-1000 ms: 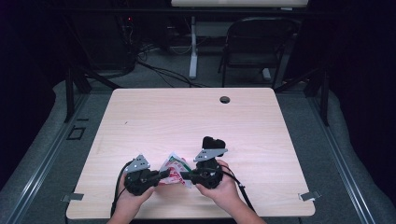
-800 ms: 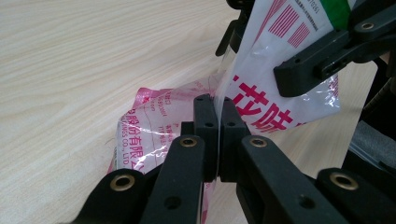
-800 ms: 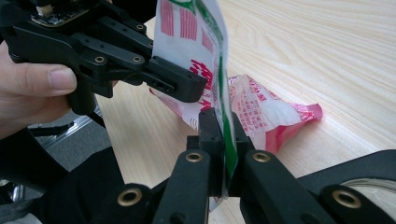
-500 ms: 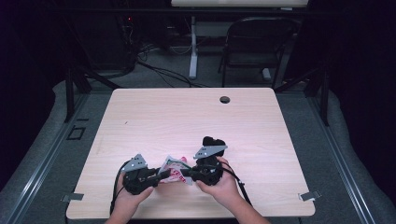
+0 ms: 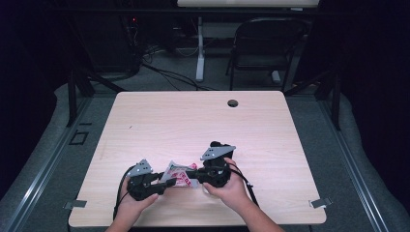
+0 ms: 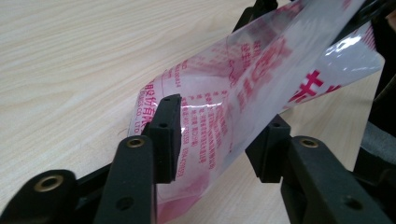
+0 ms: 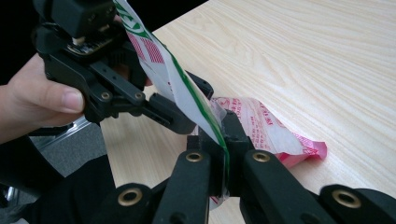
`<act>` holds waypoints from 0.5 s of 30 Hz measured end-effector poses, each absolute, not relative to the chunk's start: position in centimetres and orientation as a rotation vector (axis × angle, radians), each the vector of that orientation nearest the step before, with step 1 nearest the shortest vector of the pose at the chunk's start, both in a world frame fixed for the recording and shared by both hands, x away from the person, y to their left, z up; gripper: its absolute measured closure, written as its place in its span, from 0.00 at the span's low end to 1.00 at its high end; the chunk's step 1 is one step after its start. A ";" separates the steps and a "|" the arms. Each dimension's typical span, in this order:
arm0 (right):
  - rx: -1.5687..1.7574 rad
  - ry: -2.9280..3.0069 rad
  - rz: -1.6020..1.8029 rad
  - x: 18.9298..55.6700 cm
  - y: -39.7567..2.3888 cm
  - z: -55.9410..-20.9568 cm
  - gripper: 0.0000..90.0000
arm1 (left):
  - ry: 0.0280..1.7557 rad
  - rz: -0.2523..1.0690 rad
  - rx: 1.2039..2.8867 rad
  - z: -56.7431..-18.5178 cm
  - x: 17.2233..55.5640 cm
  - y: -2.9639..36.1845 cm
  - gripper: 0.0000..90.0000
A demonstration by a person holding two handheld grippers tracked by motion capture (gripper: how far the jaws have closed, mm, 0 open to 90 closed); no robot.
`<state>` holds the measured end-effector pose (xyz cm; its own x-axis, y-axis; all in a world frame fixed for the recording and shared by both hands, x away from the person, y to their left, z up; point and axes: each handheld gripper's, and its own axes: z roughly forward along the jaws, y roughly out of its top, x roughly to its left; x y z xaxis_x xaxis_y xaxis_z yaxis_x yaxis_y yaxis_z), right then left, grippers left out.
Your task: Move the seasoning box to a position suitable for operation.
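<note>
One wood-grain table (image 5: 290, 145) | grommet hole (image 5: 233, 103) | folding chair (image 5: 263, 48) | dark room

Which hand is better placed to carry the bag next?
Right. The right gripper is clamped on the bag, pinching its edge. The left gripper has just been opening; the bag lies between its jaws, seemingly unpressed, so it would need to re-grip first.

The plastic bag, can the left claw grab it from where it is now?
Probably yes. The plastic bag already hangs between the open left claw, whose jaws have just been opening; nothing blocks it.
</note>
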<state>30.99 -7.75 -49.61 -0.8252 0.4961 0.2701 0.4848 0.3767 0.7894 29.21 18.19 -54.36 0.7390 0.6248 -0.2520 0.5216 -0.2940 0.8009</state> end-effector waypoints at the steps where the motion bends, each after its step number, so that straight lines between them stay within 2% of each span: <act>1: 0.925 2.595 1.487 31.0 -7.8 -49.6 1.00 | 0.868 0.134 1.974 -54.4 29.3 18.2 0.63; 15: 0.892 2.598 1.473 31.5 -7.8 -49.3 1.00 | 0.868 0.138 1.999 -55.4 30.2 18.3 0.54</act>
